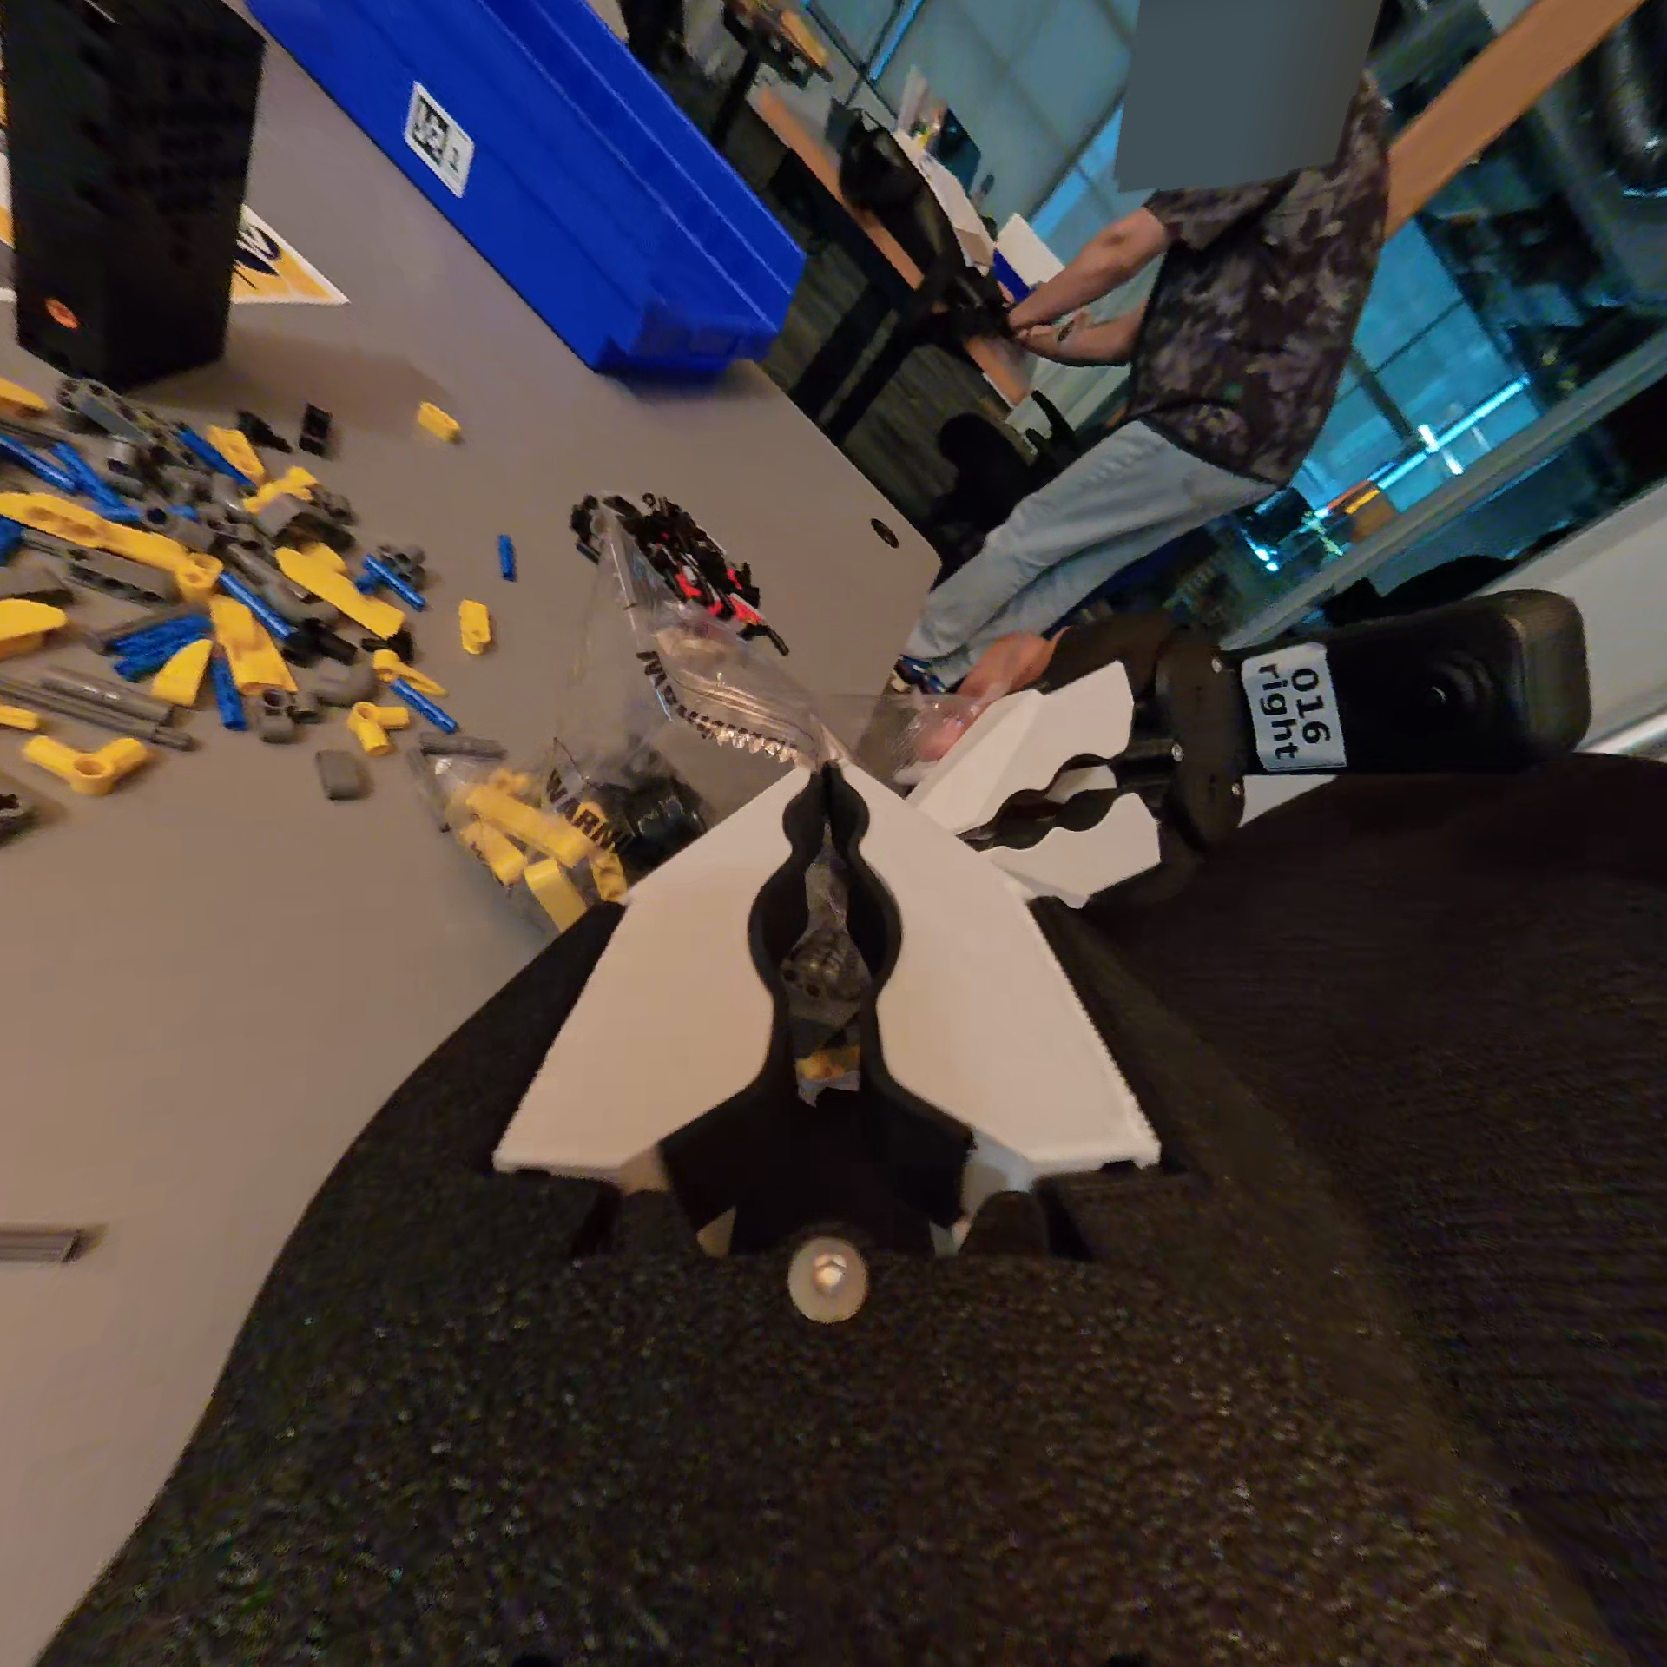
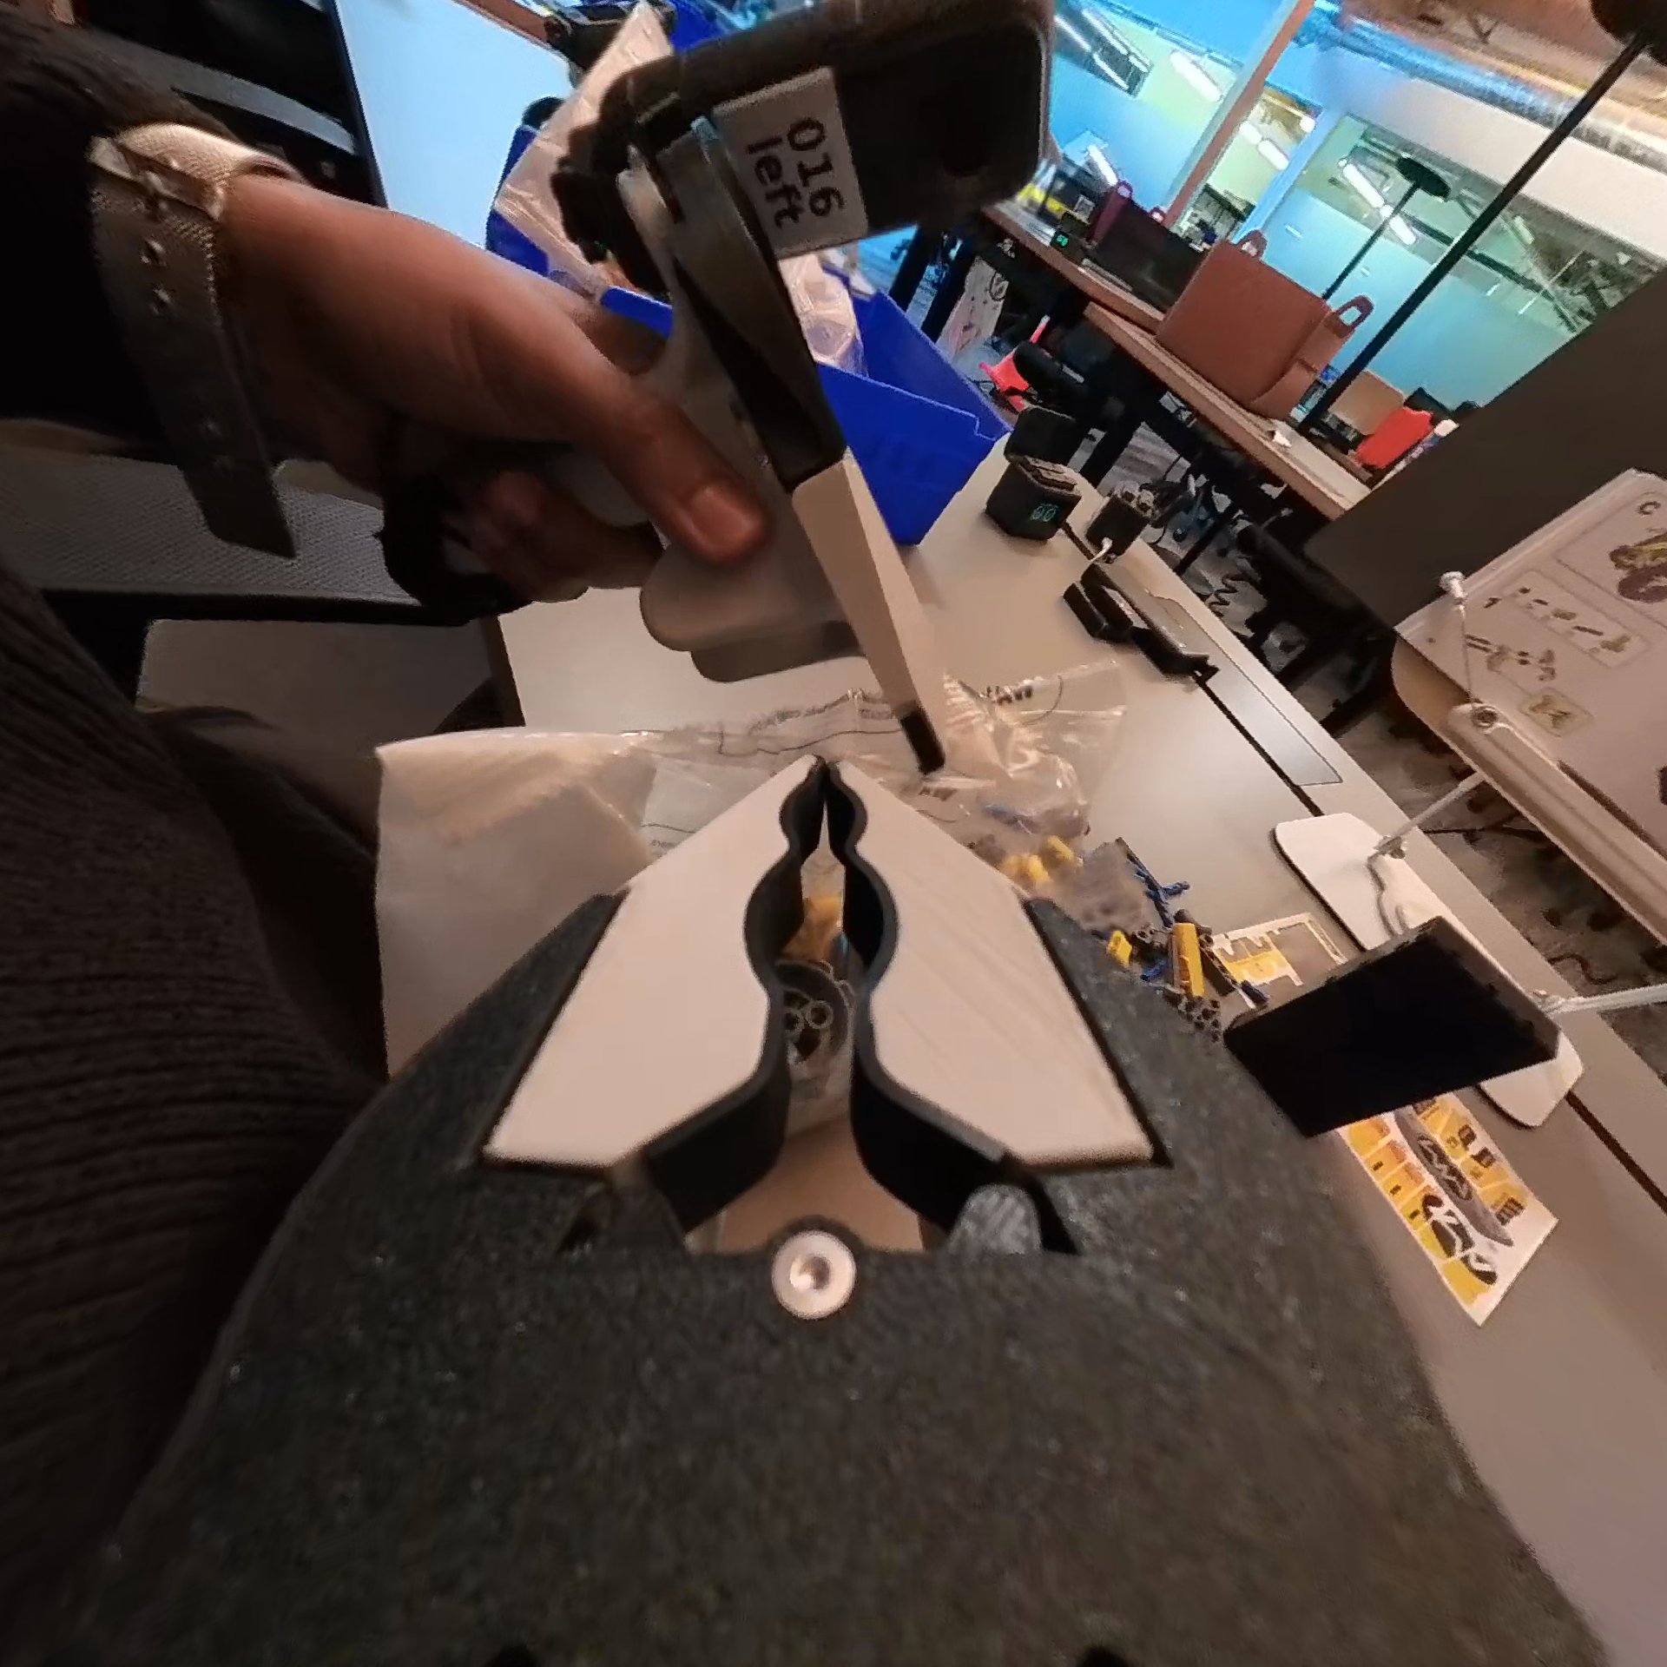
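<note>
A clear plastic bag with yellow and black building pieces inside hangs just above the grey table. My left gripper is shut and pinches the bag's top edge. My right gripper sits close beside it on the right, shut on the same edge. In the right wrist view my right gripper is shut on the bag. There the left gripper's finger pinches the bag a little further on. A hand holds the left gripper.
Loose yellow, blue and grey pieces lie at the left on the table. A black box and blue bins stand behind. A person stands beyond the table's edge. A booklet on a stand and a black block are at the right. The tips of both grippers are at nearly the same place.
</note>
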Motion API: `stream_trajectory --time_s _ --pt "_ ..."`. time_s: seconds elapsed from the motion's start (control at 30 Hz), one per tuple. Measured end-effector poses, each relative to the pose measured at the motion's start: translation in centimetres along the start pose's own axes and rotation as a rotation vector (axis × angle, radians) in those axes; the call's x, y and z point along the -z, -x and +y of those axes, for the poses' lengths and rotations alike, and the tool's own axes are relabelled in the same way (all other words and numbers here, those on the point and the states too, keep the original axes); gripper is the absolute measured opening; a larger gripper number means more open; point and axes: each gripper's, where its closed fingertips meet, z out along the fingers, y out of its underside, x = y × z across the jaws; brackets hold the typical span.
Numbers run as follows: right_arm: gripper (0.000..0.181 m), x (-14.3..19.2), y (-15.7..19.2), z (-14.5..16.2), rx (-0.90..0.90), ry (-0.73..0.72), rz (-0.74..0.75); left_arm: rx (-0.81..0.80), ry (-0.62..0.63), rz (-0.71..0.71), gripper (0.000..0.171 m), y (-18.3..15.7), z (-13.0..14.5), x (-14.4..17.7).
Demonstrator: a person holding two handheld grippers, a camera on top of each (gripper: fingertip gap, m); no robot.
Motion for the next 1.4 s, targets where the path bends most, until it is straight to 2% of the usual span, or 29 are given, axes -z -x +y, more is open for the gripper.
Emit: stream_trajectory --time_s 0.27,0.4,0.53,0.6,0.63,0.67,0.73,0.8,0.93,1.13,1.27,1.4 --pt "0.0 0.0 -0.5 0.1 0.029 -0.014 0.079 -0.12 -0.101 -0.118 0.0 0.6 -0.8 0.0" --pt "0.0 -0.3 -0.1 0.3 -0.024 -0.044 0.073 -0.109 -0.12 -0.14 0.0 1.2 -0.6 0.1" --pt "0.0 -0.1 0.2 0.3 0.002 -0.036 0.069 -0.108 -0.139 -0.162 0.0 1.5 -0.7 0.1" --pt "0.0 0.7 3.1 -2.0 -0.04 -0.16 -0.061 -0.123 -0.248 -0.329 0.0 4.9 -2.6 2.7" --pt "0.0 0.8 3.8 -2.4 -0.012 -0.161 -0.052 -0.062 -0.319 -0.291 0.0 5.0 -3.7 4.1" --pt "0.0 0.6 4.0 -2.0 0.029 -0.129 -0.027 -0.031 -0.334 -0.252 0.0 4.6 -4.2 4.7" --pt "0.0 0.5 4.1 -1.7 -0.003 -0.132 -0.055 -0.121 -0.24 -0.324 0.0 4.5 -3.3 4.6" --pt "0.0 1.0 3.9 -2.0 -0.075 -0.182 -0.097 -0.138 -0.208 -0.329 0.0 4.4 -2.8 4.3" --pt "0.0 1.9 3.2 -2.4 -0.095 -0.218 -0.107 -0.067 -0.28 -0.248 0.0 4.5 -3.1 4.7" --pt "0.0 2.1 5.9 -2.8 0.004 -0.257 -0.215 -0.03 -0.344 -0.251 0.0 5.7 -3.6 5.6" --pt "0.0 2.2 6.5 -2.4 0.011 -0.266 -0.247 -0.038 -0.33 -0.267 0.0 5.8 -3.2 5.9" --pt "0.0 2.8 5.8 -2.9 0.005 -0.33 -0.231 -0.015 -0.34 -0.189 0.0 4.8 -3.3 5.3"
